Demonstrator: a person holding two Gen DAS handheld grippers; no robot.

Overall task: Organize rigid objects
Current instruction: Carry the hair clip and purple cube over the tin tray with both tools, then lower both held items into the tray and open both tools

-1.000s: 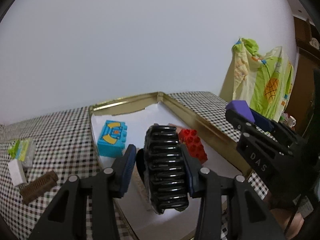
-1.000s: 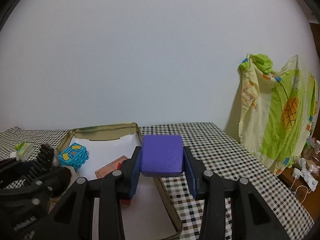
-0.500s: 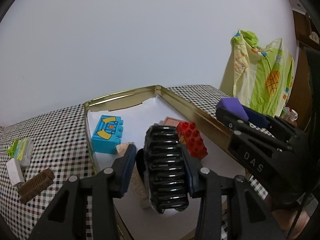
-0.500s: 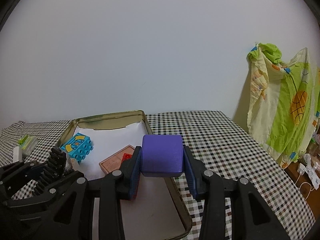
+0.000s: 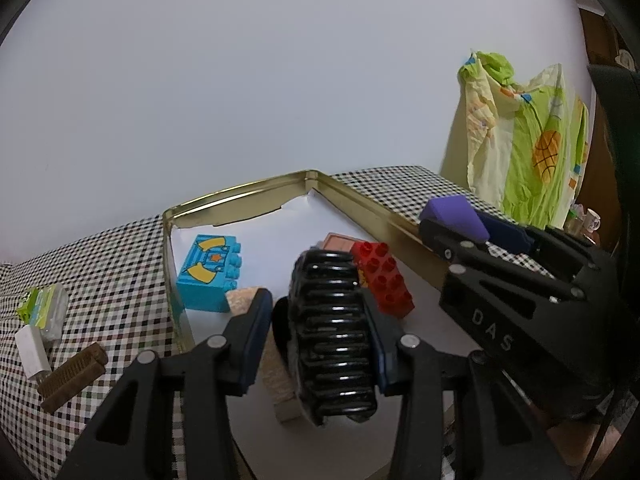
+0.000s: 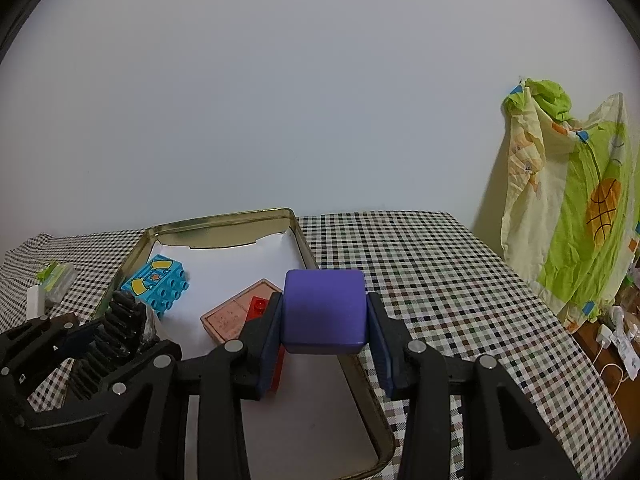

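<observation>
Now the left gripper (image 5: pixel 320 336) is pinching a black claw hair clip (image 5: pixel 334 336) above the gold tray (image 5: pixel 240 196), while the right gripper (image 6: pixel 324 336) clamps a purple block (image 6: pixel 324 312) over the tray's right rim. Down inside sit a blue toy brick (image 5: pixel 210 276), a red brick (image 5: pixel 384 280) and a pink card (image 6: pixel 236 314). A brown comb (image 5: pixel 74 376) lies outside on the checkered tablecloth (image 6: pixel 440 280).
</observation>
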